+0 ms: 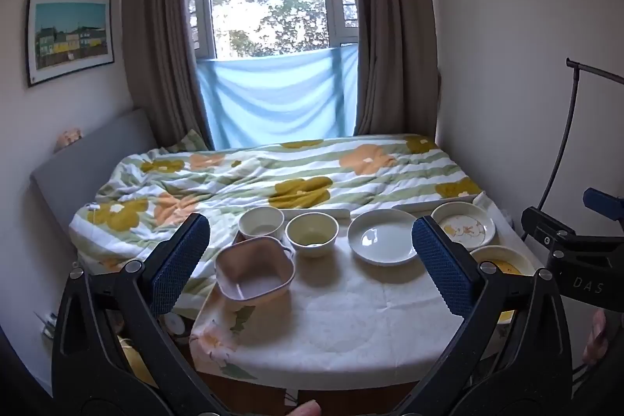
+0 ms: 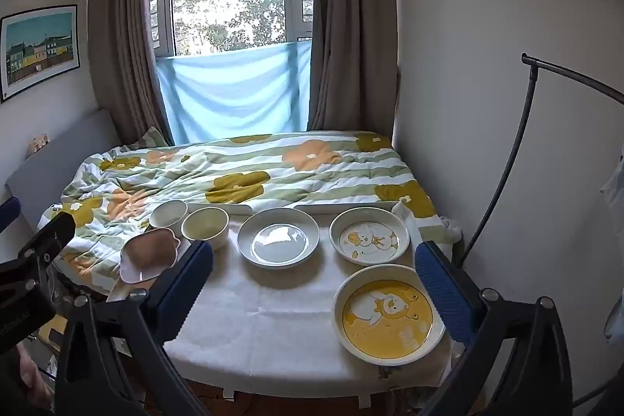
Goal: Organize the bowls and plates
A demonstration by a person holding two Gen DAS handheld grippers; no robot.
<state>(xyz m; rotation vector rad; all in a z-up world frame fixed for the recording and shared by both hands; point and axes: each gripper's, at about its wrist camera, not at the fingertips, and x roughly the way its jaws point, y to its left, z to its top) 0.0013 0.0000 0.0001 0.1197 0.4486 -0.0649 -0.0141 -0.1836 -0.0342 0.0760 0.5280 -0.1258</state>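
Observation:
On the white-clothed table a pink lobed bowl sits at the left edge. Behind it stand a white bowl and a cream bowl. A plain grey plate lies in the middle. A plate with a duck drawing is at the back right, and a yellow bear plate lies in front of it. My left gripper and right gripper hover open above the near side of the table, nothing between their fingers.
A bed with a flowered quilt adjoins the table's far edge, under a curtained window. A black lamp stand rises at the right by the wall. The right gripper's body shows at the left view's right edge.

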